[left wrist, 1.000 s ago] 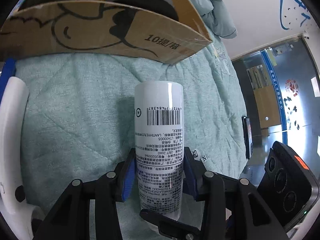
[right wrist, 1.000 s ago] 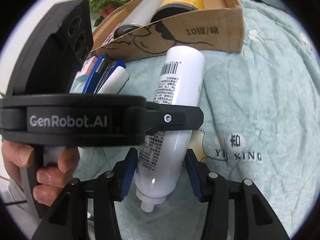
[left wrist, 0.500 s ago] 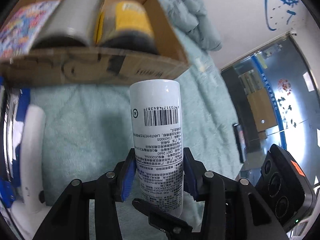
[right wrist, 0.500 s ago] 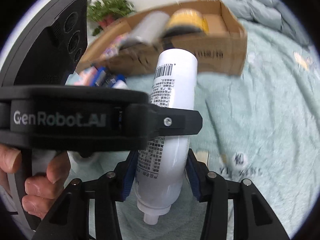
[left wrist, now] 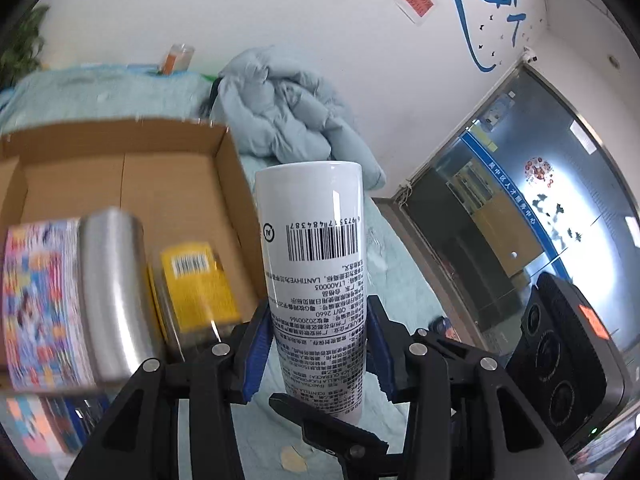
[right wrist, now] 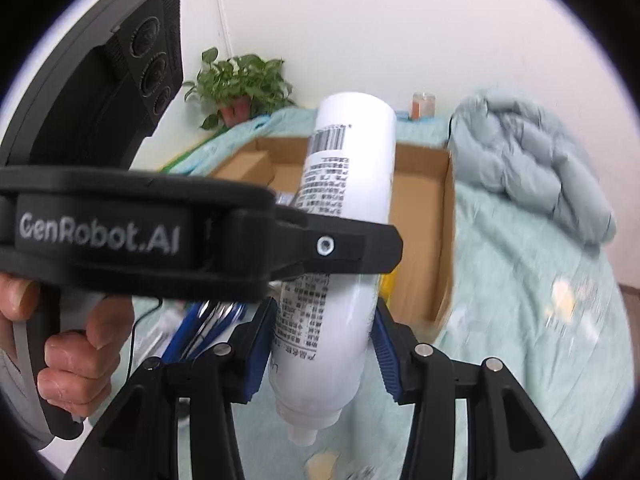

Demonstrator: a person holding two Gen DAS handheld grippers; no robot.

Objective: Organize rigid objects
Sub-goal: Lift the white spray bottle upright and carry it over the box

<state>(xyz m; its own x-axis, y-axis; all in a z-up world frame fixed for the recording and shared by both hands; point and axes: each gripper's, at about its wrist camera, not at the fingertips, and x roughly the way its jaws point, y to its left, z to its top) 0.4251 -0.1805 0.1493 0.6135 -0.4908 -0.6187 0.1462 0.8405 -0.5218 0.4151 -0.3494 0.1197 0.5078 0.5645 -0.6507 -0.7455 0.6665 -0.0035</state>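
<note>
My left gripper and right gripper both clamp 1 white bottle; its cap is hidden. The cardboard box contents are blurred.

**Cam setup: two wrist fisheyes, close range**

Left wrist cam looks down along its claw over the bed, toward the wall. Right wrist cam sits just beside it. Both share the white bottle and cardboard box.

Steel cup in box, left of bottle
</note>
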